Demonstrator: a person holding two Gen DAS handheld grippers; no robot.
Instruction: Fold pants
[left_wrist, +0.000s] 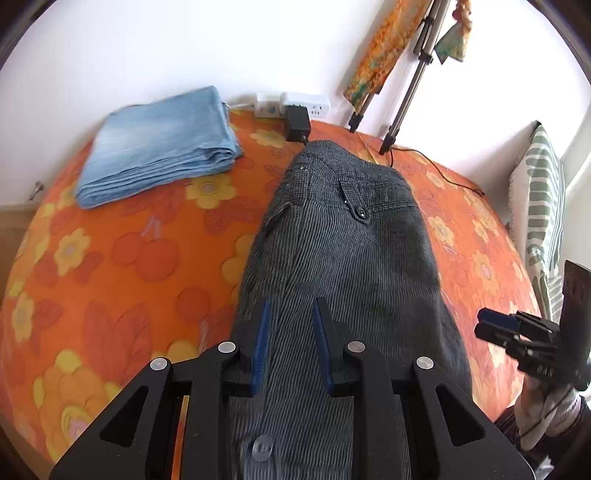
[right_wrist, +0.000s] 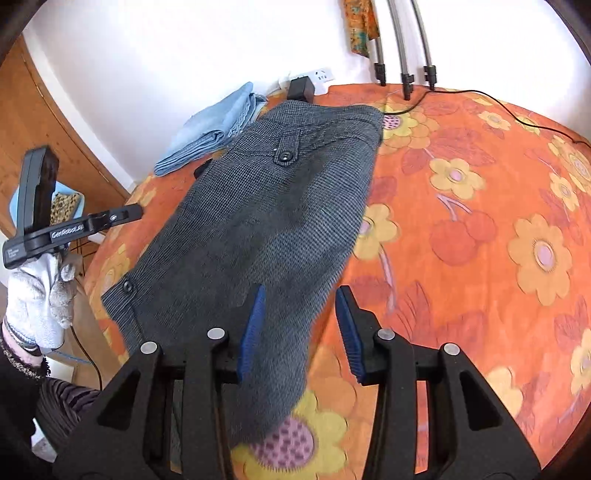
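Pants (left_wrist: 343, 243) of dark grey corduroy lay lengthwise on the orange flowered bedspread (left_wrist: 122, 258), waistband toward the white wall, a buttoned pocket flap facing up. The left gripper (left_wrist: 290, 325) hung over the near end with its jaws a narrow way apart, the blue pads (left_wrist: 263, 339) clear of the cloth. The right gripper (right_wrist: 301, 317) stood open wider at the pants' right edge, holding nothing. Folded light-blue jeans (left_wrist: 159, 144) sat beside the waistband, near a power strip (left_wrist: 291, 105).
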